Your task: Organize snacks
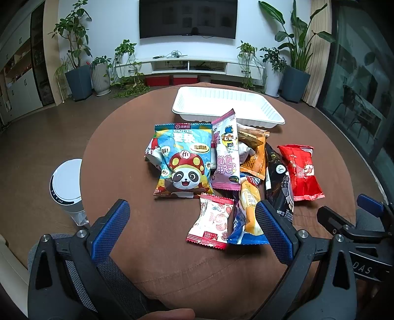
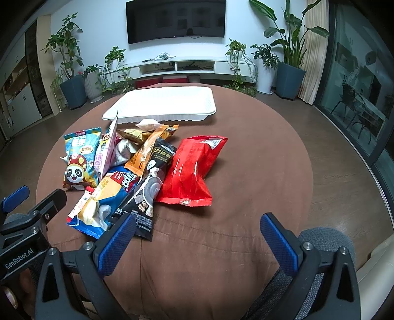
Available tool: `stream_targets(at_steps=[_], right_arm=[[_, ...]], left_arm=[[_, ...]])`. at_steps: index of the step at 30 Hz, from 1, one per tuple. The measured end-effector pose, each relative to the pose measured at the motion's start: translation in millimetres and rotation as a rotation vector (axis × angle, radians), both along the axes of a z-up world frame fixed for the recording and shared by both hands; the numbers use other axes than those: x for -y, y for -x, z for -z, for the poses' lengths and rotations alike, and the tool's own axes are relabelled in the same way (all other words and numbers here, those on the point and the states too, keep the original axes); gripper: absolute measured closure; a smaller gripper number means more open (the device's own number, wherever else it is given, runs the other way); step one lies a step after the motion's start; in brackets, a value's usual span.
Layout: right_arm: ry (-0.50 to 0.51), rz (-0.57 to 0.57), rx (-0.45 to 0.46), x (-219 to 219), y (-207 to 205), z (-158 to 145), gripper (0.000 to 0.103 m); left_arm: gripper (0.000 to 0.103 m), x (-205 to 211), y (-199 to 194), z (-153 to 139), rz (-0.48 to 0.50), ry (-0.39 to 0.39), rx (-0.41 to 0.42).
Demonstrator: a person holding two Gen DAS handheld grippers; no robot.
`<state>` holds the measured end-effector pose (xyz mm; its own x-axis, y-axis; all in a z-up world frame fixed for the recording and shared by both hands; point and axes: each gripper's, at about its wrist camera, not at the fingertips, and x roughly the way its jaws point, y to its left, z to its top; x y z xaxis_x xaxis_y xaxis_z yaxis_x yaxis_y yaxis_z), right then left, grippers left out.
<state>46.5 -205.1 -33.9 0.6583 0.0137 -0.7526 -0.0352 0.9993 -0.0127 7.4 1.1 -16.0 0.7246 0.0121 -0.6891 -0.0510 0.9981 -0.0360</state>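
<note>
A heap of snack packets lies mid-table: a blue panda bag (image 1: 183, 161) (image 2: 80, 160), a pink packet (image 1: 226, 152) (image 2: 106, 151), an orange one (image 1: 253, 157) (image 2: 147, 152), a black one (image 1: 279, 182) (image 2: 152, 182), a red bag (image 1: 300, 169) (image 2: 192, 169), a blue cake packet (image 1: 246, 216) (image 2: 108, 197) and a small red-and-white packet (image 1: 213, 220). An empty white tray (image 1: 226, 104) (image 2: 162, 104) sits behind the heap. My left gripper (image 1: 194, 224) is open, just short of the small packet. My right gripper (image 2: 198, 236) is open over bare cloth in front of the red bag.
The round table wears a brown cloth (image 2: 258, 172). A white cylindrical bin (image 1: 66, 187) stands on the floor to the left. Potted plants (image 1: 76, 56), a TV (image 1: 188, 18) and a low cabinet (image 2: 177, 65) line the far wall. A glass door (image 2: 362, 98) is at right.
</note>
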Motion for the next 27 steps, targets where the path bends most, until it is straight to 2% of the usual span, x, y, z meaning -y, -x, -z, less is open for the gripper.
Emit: stream_targets(at_steps=[27], right_arm=[[0.004, -0.002, -0.004, -1.8, -0.6, 3.3, 0.0]], left_arm=[[0.0, 1.9, 0.5, 2.7, 0.002, -0.004, -0.007]])
